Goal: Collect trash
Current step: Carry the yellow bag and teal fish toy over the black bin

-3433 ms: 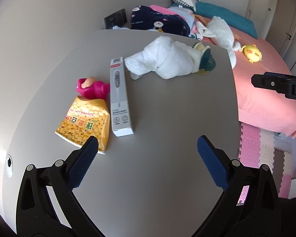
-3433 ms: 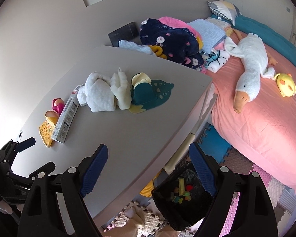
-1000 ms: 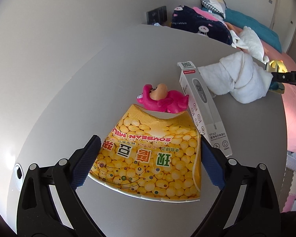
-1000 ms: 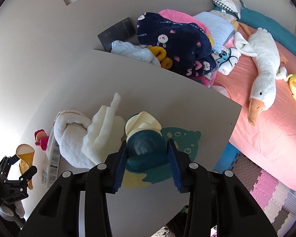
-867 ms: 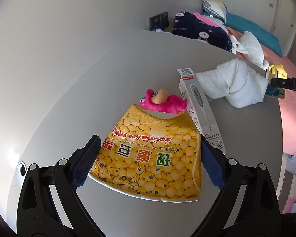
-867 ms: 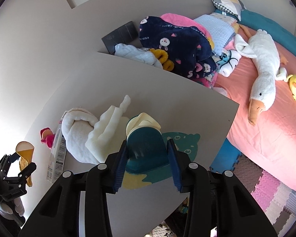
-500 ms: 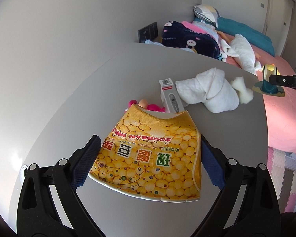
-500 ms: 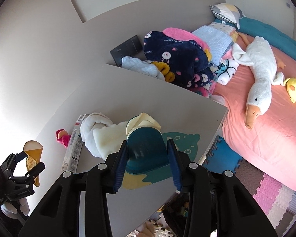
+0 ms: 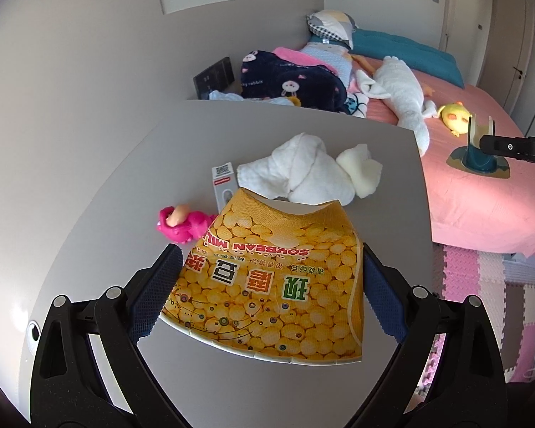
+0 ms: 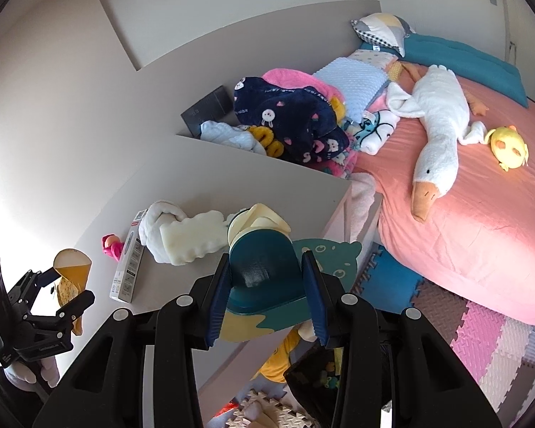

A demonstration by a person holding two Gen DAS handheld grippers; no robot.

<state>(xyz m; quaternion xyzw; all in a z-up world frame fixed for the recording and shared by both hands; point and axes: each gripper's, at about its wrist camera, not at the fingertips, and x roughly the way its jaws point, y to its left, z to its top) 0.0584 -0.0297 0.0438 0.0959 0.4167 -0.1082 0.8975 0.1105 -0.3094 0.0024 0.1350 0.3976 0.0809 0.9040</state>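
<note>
Black tongs (image 9: 267, 287) tilted downward, laden

Hidden and cut-off parts

The yellow paper cup (image 9: 271, 285) covers the lower end of the white box (image 9: 224, 182); the black bin (image 10: 324, 374) at 6 o'clock is half hidden behind the right gripper (image 10: 265, 303).

The left gripper (image 9: 267, 285) angles downward, its jaws clamped on a yellow paper cup (image 9: 271, 281). The right gripper (image 10: 265, 299) tilts likewise, apparently squeezing a teal holder (image 10: 260, 271).
</note>
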